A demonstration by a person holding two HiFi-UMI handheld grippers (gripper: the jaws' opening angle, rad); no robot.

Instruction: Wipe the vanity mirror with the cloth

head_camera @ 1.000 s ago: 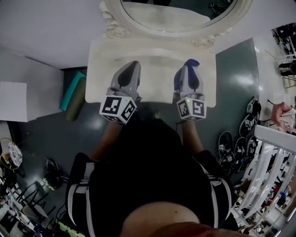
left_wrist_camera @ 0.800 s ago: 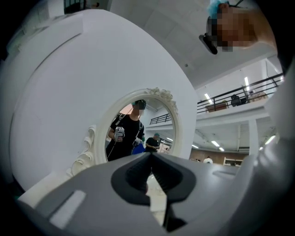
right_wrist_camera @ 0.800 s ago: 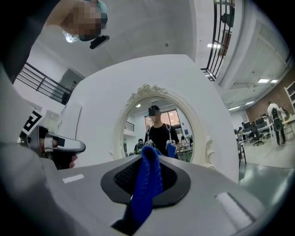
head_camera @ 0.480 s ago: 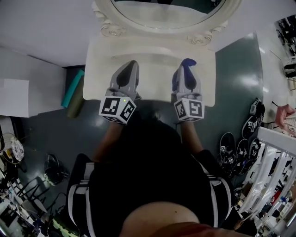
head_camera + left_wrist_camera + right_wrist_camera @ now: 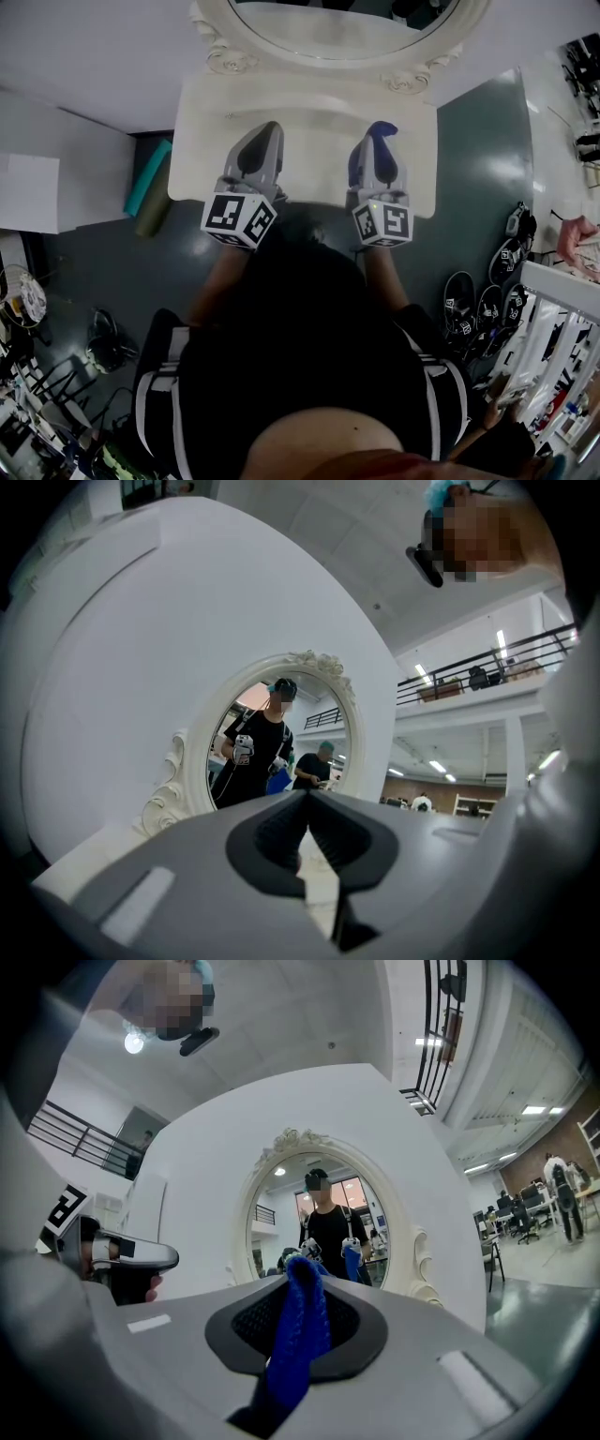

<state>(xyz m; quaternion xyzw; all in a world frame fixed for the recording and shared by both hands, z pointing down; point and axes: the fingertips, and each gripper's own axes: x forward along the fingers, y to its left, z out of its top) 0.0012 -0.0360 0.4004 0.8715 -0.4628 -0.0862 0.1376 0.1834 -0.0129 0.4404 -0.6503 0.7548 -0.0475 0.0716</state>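
At the head view's top edge sits the mirror [image 5: 342,42], untouched. Low centre in the left gripper view, my left gripper [image 5: 307,797] is clenched on nothing. Low centre in the right gripper view, my right gripper [image 5: 302,1274] pinches the cloth [image 5: 298,1344]. I'd press it flat on the glass, lightly.

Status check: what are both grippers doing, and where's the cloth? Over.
Left gripper shut, empty. Right gripper shut on blue cloth. Both over vanity top, short of the vanity mirror. Nothing blocking.
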